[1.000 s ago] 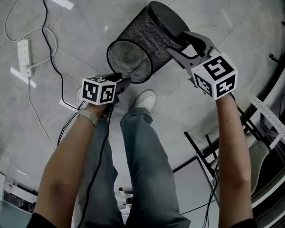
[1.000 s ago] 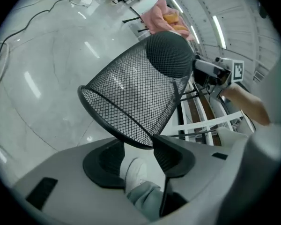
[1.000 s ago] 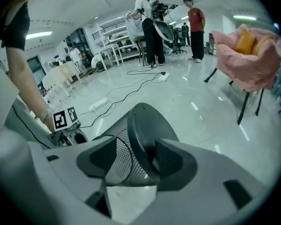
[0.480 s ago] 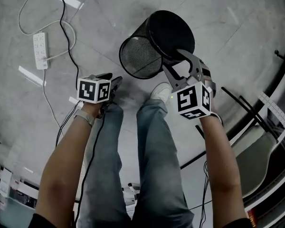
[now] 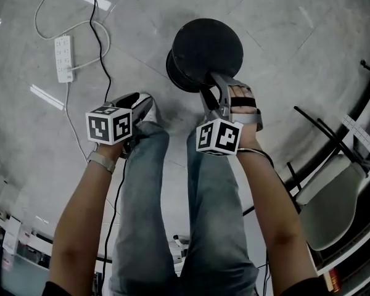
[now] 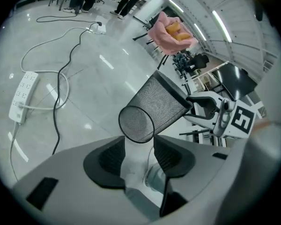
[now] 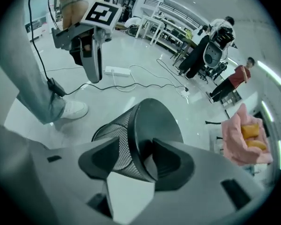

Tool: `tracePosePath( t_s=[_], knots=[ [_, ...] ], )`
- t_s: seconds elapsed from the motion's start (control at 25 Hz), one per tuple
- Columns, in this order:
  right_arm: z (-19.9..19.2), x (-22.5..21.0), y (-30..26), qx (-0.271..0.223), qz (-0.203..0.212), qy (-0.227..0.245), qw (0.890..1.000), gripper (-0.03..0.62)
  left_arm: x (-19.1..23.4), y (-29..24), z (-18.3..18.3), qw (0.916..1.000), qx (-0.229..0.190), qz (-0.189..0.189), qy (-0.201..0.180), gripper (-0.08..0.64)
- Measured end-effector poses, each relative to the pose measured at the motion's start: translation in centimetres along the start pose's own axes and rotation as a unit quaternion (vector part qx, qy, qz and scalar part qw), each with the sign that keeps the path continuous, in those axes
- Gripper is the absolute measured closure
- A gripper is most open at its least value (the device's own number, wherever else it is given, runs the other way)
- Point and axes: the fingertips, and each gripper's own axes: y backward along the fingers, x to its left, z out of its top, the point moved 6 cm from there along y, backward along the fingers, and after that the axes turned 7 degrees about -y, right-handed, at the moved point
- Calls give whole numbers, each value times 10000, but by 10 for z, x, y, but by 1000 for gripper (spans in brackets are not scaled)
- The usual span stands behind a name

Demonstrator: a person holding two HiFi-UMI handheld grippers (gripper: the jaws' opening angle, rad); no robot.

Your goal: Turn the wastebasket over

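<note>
The wastebasket [image 5: 206, 45] is a black mesh bin, held off the floor with its solid round bottom turned up toward the head view. My right gripper [image 5: 217, 90] is shut on the bottom's rim, one jaw on the mesh wall and the other on the base face [image 7: 154, 121]. In the left gripper view the wastebasket [image 6: 154, 107] hangs tilted, its open mouth aimed down toward me. My left gripper [image 5: 139, 102] is open and holds nothing, off to the left of the bin and apart from it. A white shoe shows between its jaws [image 6: 139, 146].
A white power strip [image 5: 63, 57] and black cables [image 5: 102, 36] lie on the grey floor at the upper left. My legs and a white shoe [image 7: 72, 109] are under the bin. A chair [image 5: 333, 196] and black frames stand at the right. People and desks are far off.
The right gripper has rolled and swung the wastebasket from lying sideways, mouth toward me, to bottom-up. The left gripper has drawn back to the left, away from the rim.
</note>
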Motion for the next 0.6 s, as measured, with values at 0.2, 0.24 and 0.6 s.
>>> tracePosePath(
  t_s=[0.2,0.24,0.6],
  knots=[
    [-19,13,-15,391,-11,36,9992,394,-3,1,-6,10000,-64,37,-26,365],
    [-23,14,-20,458,30,25,9989,394,-4,1,-6,10000,-84,36,-17,365],
    [-27,4,-31,511,246,-3,9984,419,-8,11,4,9997,-219,-2,-112,365]
  ],
)
